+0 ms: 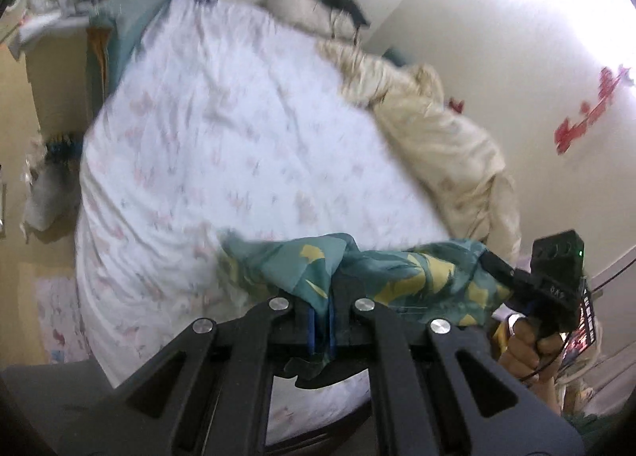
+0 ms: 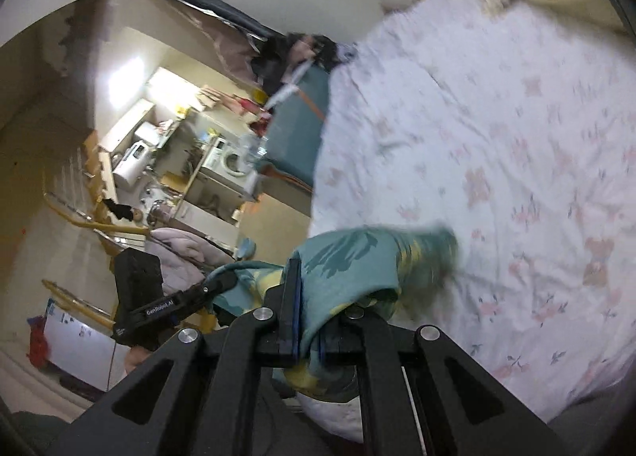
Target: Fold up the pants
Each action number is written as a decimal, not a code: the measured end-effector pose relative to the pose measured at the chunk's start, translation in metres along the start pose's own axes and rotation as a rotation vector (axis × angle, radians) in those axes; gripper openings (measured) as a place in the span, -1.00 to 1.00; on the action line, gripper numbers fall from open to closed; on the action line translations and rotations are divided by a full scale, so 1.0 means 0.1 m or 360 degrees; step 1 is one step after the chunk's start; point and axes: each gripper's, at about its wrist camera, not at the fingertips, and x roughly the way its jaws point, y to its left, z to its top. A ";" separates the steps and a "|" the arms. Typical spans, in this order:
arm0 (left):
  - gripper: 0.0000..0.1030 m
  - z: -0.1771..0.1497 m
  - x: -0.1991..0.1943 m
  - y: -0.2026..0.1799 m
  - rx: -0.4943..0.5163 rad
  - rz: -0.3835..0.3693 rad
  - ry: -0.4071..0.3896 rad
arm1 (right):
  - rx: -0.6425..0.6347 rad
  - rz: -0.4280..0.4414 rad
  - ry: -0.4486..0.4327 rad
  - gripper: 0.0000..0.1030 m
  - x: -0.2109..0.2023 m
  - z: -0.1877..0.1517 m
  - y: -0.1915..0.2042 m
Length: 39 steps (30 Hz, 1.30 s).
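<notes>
- Left wrist view: the left gripper is clenched on the teal, yellow-leafed pants. The cloth runs as a band from the jaws toward 3 o'clock, where the right gripper pinches its other end. The long axis lies roughly level, hanging above the near edge of the flowered bed sheet. A cream quilt lies bunched at 1 o'clock.
- Right wrist view: the right gripper is clamped on the pants; fabric drapes over the jaws and stretches toward 9 o'clock to the left gripper. Both hands sit equally near. The sheet spreads from 12 to 4 o'clock, so I judge laying down means moving toward 1 o'clock.
- No containers show plainly.
</notes>
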 end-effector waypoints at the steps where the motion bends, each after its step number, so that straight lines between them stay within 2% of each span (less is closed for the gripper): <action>1: -0.95 0.06 -0.09 -0.04 0.0006 -0.0006 -0.0030 | -0.0005 0.0003 -0.0018 -0.88 -0.09 0.04 0.05; 4: -0.95 0.19 -0.23 -0.14 0.0025 -0.0037 -0.0067 | 0.0013 -0.0001 -0.0056 -0.88 -0.15 0.20 0.18; 10: -0.95 0.50 -0.18 -0.29 0.0113 0.0099 -0.0161 | -0.0048 -0.0051 -0.0084 -0.88 0.10 0.64 0.33; 14: -0.95 0.83 -0.08 -0.34 0.0148 0.0163 -0.0285 | -0.0122 -0.0099 -0.0114 -0.88 0.32 1.03 0.42; 18: -0.95 0.92 -0.17 -0.39 0.0217 0.0102 -0.0465 | -0.0246 -0.0077 -0.0235 -0.88 0.27 1.19 0.55; 20: -0.95 0.82 -0.12 -0.30 0.0212 0.0037 -0.0479 | -0.0270 -0.0075 -0.0261 -0.88 0.22 1.17 0.51; 22: -0.95 0.72 0.05 -0.19 0.0192 0.0051 -0.0399 | -0.0249 -0.0101 -0.0189 -0.87 0.30 1.05 0.32; 24: -0.95 0.53 0.34 0.01 0.0136 0.0097 -0.0249 | -0.0209 -0.0164 -0.0093 -0.87 0.43 0.89 0.07; 27: -0.95 0.06 0.93 0.43 -0.0018 0.0169 0.0066 | -0.0033 -0.0261 0.0115 -0.87 0.73 0.44 -0.53; 28: -0.95 -0.17 1.16 0.59 -0.0071 0.0218 0.0214 | 0.0041 -0.0312 0.0207 -0.87 0.86 0.21 -0.78; 32: -0.95 -0.90 1.72 0.98 -0.0164 0.0390 0.0678 | 0.0315 -0.0472 0.0562 -0.87 1.22 -0.54 -1.45; 34: -0.93 -1.07 1.84 1.06 -0.0184 0.0469 0.0798 | 0.0349 -0.0615 0.0729 -0.77 1.34 -0.86 -1.60; 35: -0.90 -1.11 1.87 1.05 -0.0142 0.0513 0.0825 | 0.0319 -0.0714 0.0797 -0.77 1.38 -0.97 -1.62; 36: -0.86 -1.15 1.90 1.03 -0.0084 0.0548 0.0852 | 0.0254 -0.0866 0.0922 -0.67 1.46 -1.09 -1.63; 38: -0.67 -1.22 1.93 1.02 0.0001 0.0626 0.0891 | 0.0165 -0.0994 0.1006 -0.49 1.51 -1.17 -1.60; 39: -0.54 -1.24 1.92 1.02 0.0039 0.0707 0.0893 | 0.0138 -0.1072 0.1009 -0.17 1.50 -1.18 -1.58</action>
